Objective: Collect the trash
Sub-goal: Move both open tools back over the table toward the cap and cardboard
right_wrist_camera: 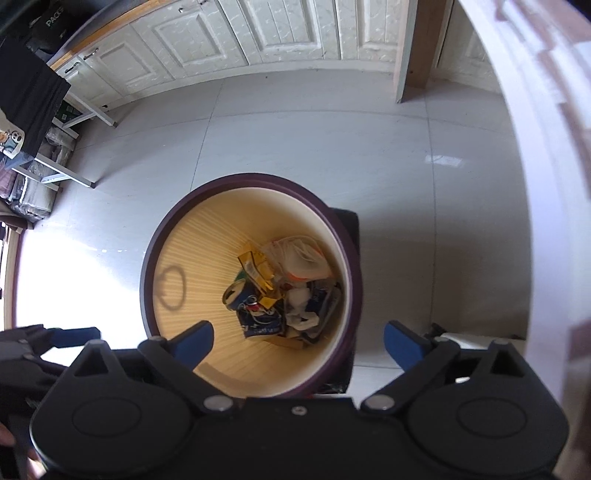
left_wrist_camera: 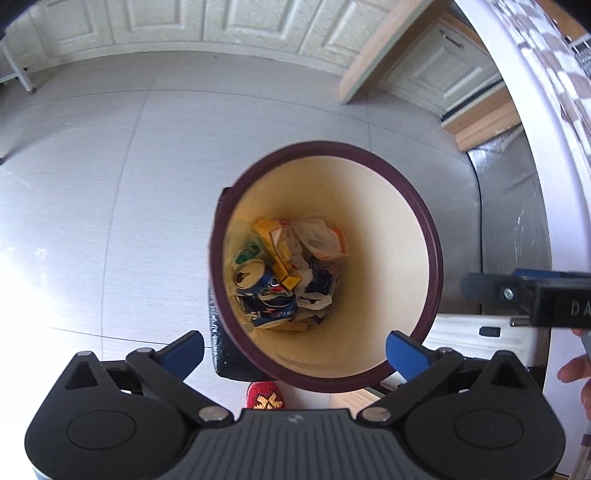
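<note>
A round waste bin with a dark purple rim (left_wrist_camera: pixel 421 206) (right_wrist_camera: pixel 155 236) and cream inside stands on the floor below both grippers. Trash lies at its bottom: a blue Pepsi can (left_wrist_camera: pixel 258 275) (right_wrist_camera: pixel 236 293), yellow wrappers (left_wrist_camera: pixel 280 243) (right_wrist_camera: pixel 256 267), a white plastic bag (left_wrist_camera: pixel 321 236) (right_wrist_camera: pixel 303 258) and crumpled paper. My left gripper (left_wrist_camera: pixel 295 350) hangs above the bin's near rim, its jaws wide open and empty. My right gripper (right_wrist_camera: pixel 299 345) hangs over the bin too, open with nothing between its blue fingers (right_wrist_camera: pixel 195 341). The right gripper's finger also shows at the right edge of the left wrist view (left_wrist_camera: pixel 480 288).
Grey tiled floor (left_wrist_camera: pixel 110 184) surrounds the bin. White cabinet doors (right_wrist_camera: pixel 258 33) line the far wall. A white table edge (left_wrist_camera: pixel 546 147) (right_wrist_camera: pixel 546 184) curves along the right. A black bag (left_wrist_camera: pixel 221 343) leans beside the bin. A red shoe (left_wrist_camera: pixel 266 395) is near it. A metal rack with clutter (right_wrist_camera: pixel 40 147) stands left.
</note>
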Demonstrator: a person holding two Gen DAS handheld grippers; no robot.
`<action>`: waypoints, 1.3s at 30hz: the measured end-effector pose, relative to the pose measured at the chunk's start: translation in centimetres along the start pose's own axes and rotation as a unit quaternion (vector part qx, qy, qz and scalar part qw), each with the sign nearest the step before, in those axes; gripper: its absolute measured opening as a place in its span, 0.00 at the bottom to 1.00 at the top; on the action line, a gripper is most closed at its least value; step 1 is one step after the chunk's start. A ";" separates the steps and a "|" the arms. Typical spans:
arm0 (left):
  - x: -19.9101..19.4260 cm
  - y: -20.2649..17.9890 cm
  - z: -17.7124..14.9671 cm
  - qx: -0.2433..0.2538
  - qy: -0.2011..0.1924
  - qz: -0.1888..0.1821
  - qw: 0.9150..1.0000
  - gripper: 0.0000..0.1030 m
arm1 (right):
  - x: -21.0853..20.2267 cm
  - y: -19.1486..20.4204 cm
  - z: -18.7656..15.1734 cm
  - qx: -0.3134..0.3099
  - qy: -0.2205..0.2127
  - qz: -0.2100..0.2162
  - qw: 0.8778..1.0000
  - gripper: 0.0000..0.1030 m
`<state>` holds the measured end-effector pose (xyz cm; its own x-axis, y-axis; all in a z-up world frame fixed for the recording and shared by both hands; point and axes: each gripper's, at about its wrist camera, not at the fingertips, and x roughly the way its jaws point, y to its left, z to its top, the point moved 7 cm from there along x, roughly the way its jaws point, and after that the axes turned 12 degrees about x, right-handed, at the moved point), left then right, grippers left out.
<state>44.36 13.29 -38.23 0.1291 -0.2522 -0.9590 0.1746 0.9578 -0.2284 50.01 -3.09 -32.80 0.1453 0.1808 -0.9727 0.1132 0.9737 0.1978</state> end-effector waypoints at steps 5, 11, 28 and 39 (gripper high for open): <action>-2.3 0.5 -0.4 -0.008 -0.019 0.014 1.000 1.00 | -1.8 -0.2 -0.8 -0.015 -0.021 -0.010 1.000 0.99; -5.3 0.3 -1.0 -0.011 -0.042 0.027 0.999 1.00 | -4.5 0.3 -1.9 -0.029 -0.047 -0.011 0.998 1.00; -13.1 -2.0 -5.0 -0.006 -0.110 0.054 0.992 1.00 | -12.2 1.7 -6.1 -0.070 -0.124 -0.004 0.990 1.00; -19.0 -6.5 -7.7 -0.012 -0.179 0.075 0.981 1.00 | -20.8 0.0 -8.9 -0.082 -0.195 0.035 0.977 1.00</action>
<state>33.25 12.92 -19.81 0.4874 -0.1367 -0.8624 0.1053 0.9897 -0.0974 38.26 -5.56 -13.68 0.5133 0.2122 -0.8316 -0.0642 0.9757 0.2094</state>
